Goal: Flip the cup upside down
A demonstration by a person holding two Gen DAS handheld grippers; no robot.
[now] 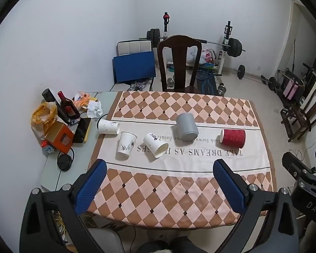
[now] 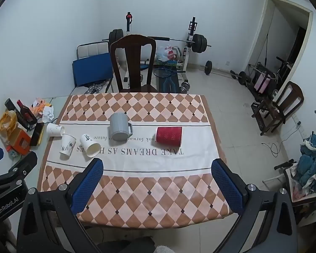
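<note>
Several cups lie in a row across the middle of the checkered tablecloth (image 1: 179,189). A red ribbed paper cup (image 1: 232,138) (image 2: 169,136) lies on its side at the right. A grey mug (image 1: 186,127) (image 2: 120,127) lies tipped, its base toward me. A white paper cup (image 1: 155,145) (image 2: 90,145) lies on its side, mouth toward me. Another white cup (image 1: 126,145) (image 2: 67,147) stands with its narrow end down. A third white cup (image 1: 108,126) (image 2: 55,129) lies at the cloth's left edge. My left gripper (image 1: 160,165) and right gripper (image 2: 157,164) are open, empty, above the near table edge.
Bottles, an orange box (image 1: 60,138), bags and crumpled paper crowd the table's left end. A dark wooden chair (image 1: 179,63) stands behind the table. Weight bench and barbells (image 2: 198,42) fill the back of the room. Another chair (image 2: 284,105) stands at the right.
</note>
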